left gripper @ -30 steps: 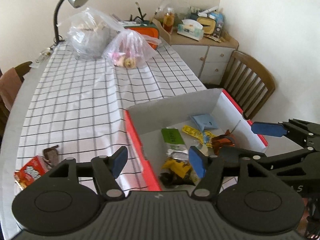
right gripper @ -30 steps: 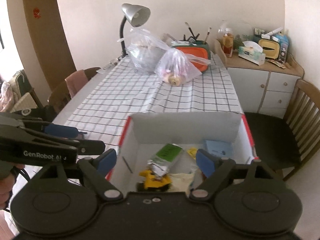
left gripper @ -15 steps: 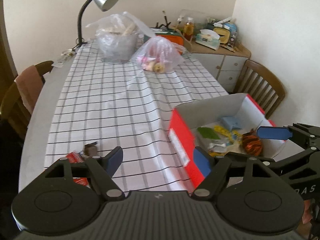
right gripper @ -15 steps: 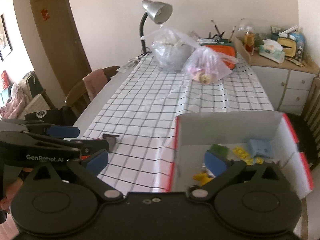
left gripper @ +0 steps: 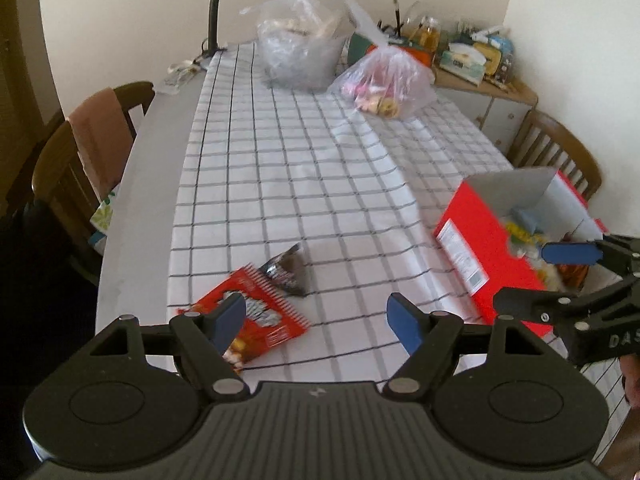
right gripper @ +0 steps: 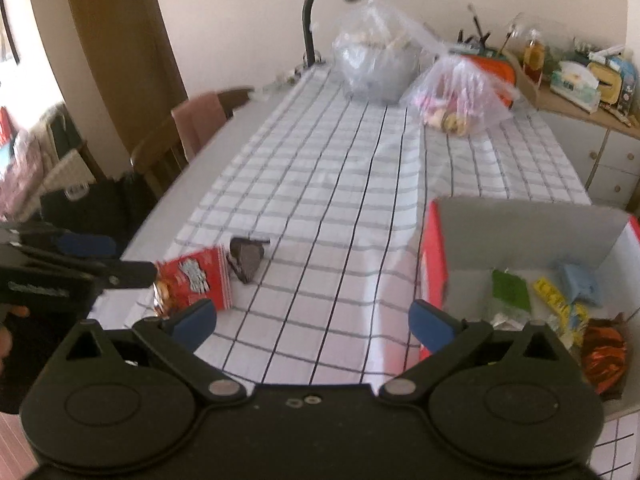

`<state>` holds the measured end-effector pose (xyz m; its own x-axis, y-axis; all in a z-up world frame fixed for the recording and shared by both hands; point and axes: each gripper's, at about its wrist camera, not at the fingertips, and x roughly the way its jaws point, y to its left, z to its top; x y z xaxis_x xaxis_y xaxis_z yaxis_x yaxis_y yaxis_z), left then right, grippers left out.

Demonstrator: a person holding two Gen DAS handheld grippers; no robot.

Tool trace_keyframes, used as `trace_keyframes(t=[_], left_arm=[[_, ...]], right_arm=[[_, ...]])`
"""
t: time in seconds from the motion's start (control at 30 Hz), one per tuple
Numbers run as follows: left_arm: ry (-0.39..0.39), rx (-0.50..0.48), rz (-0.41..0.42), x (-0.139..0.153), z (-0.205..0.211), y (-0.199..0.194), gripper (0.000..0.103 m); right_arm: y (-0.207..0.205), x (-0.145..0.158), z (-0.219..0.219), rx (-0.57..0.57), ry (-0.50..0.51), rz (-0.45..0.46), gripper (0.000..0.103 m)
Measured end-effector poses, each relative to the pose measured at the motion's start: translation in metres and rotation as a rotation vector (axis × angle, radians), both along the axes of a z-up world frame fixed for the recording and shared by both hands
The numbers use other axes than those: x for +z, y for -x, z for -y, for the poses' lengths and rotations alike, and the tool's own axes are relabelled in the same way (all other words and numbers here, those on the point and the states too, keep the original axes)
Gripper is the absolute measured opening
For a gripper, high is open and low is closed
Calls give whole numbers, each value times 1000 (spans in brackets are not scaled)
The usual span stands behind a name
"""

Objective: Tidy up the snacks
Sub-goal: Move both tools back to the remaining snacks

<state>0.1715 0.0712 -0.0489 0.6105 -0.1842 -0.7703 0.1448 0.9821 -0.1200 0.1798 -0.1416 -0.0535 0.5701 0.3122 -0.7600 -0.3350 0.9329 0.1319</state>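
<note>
A red snack packet lies on the checked cloth near the table's front left, with a dark triangular packet touching its far corner. My left gripper hangs open above the cloth, its left pad over the red packet's near edge, nothing between the jaws. My right gripper is open and empty over bare cloth, between the packets and the red box. The open box holds several snacks: green, yellow, blue and orange packets.
Two clear plastic bags and a desk lamp stand at the far end of the table. Wooden chairs sit at the left and right. A cluttered cabinet stands behind.
Both grippers have swung left, away from the box toward the two loose packets. The right gripper's jaws have spread wider. The box now sits at the right of both views.
</note>
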Motion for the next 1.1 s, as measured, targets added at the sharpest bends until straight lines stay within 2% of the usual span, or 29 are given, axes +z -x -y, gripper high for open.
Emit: trace_keyframes(t=[0.27, 0.5, 0.6, 0.7, 0.9, 1.1], left_arm=[[-38, -89, -32, -30, -37, -15, 77], [-10, -251, -149, -57, -51, -50, 77], [-51, -326, -191, -71, -48, -62, 77], [-110, -342, -199, -82, -49, -73, 77], [-121, -386, -255, -100, -55, -89, 78], [-127, -405, -253, -106, -53, -94, 83]], right_arm=[[-29, -21, -36, 48, 41, -42, 102], [-53, -37, -55, 54, 54, -86, 102], [-60, -45, -61, 58, 57, -106, 102], [-66, -51, -68, 58, 55, -121, 102], [-79, -61, -81, 65, 44, -145, 102], [-94, -75, -95, 53, 49, -164, 99]])
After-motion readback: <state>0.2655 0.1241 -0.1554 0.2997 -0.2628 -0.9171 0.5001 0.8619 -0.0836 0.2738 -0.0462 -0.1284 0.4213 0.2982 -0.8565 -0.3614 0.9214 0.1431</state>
